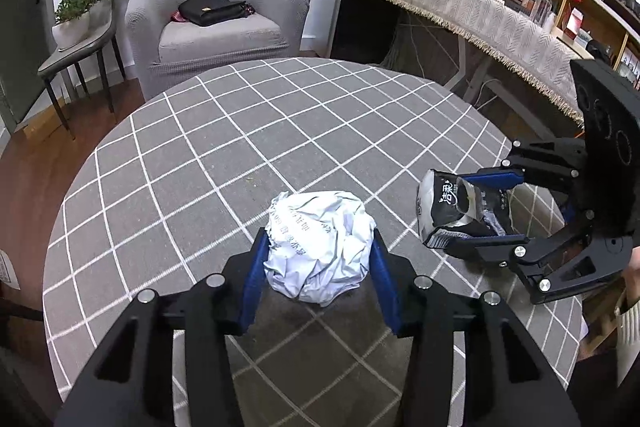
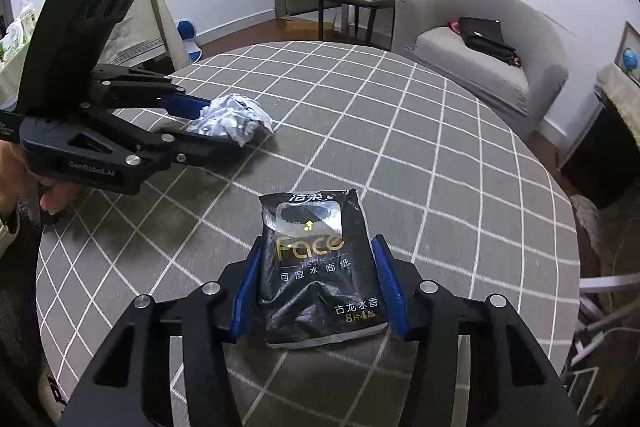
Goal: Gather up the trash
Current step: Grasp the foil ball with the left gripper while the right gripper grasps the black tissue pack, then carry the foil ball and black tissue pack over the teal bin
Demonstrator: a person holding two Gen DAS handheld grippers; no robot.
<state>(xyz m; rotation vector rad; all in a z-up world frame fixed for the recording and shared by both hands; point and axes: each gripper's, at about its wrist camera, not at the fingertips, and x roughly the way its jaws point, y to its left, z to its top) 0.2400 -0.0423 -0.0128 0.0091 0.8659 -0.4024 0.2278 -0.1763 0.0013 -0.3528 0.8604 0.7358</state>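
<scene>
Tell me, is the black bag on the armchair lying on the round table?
No, the black bag lies on the seat of the grey armchair, behind the round table.

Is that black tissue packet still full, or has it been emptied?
Looks nearly empty. The black tissue packet sags, crumpled and caved in, between the right gripper fingers, its top flap peeled open. Whether any tissues remain inside: cannot tell.

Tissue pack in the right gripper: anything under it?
Only the checked tablecloth shows around the black tissue pack, which sits between the right gripper fingers. Whatever lies directly beneath is covered by the pack. The crumpled paper ball sits apart, in the left gripper.
</scene>
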